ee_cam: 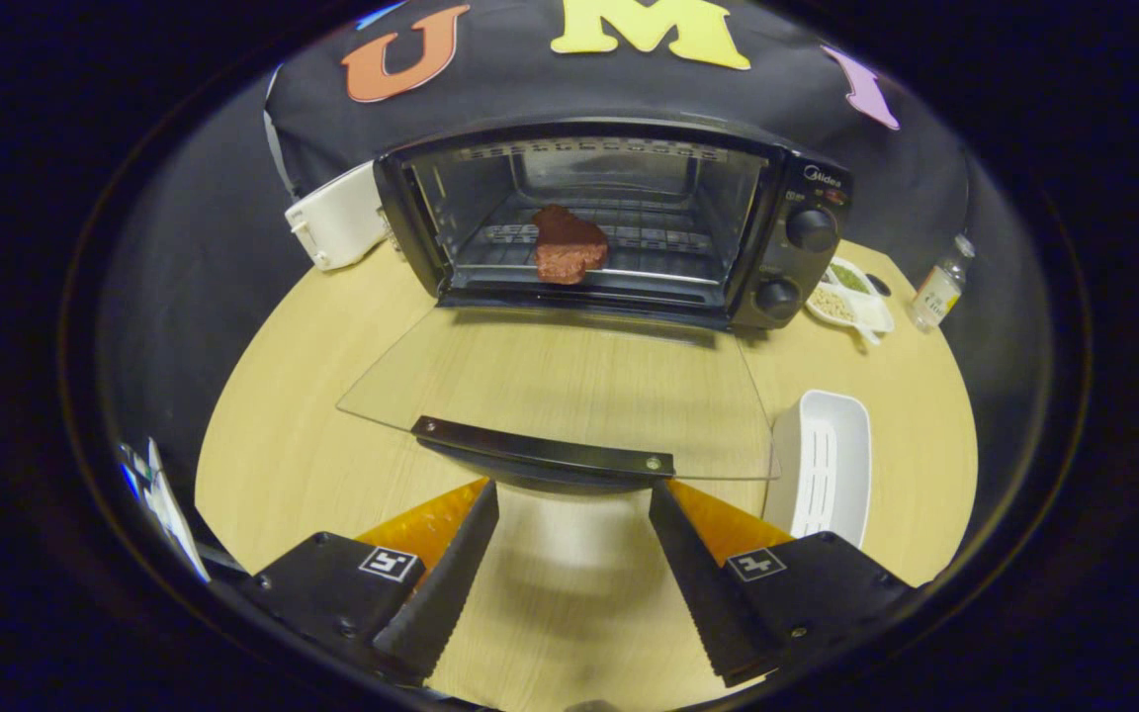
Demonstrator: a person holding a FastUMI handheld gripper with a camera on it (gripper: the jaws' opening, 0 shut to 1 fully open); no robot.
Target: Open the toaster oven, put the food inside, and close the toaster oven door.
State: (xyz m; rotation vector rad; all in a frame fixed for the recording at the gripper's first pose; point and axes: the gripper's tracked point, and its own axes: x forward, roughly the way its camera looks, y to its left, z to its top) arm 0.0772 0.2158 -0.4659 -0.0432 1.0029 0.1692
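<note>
While jaws spread wide, empty, door handle (pixel 543 450) just ahead; food (pixel 568 245) beyond on toaster oven (pixel 807 188) rack.

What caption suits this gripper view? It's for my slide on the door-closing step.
Open gripper just short of the lowered door's handle; meat sits on the toaster oven rack.

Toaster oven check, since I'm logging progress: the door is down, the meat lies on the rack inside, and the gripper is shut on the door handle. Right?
Not quite. In the gripper view the gripper is open, its fingers apart just short of the handle. The rest holds: the door is down and the meat lies on the rack inside the oven.
</note>
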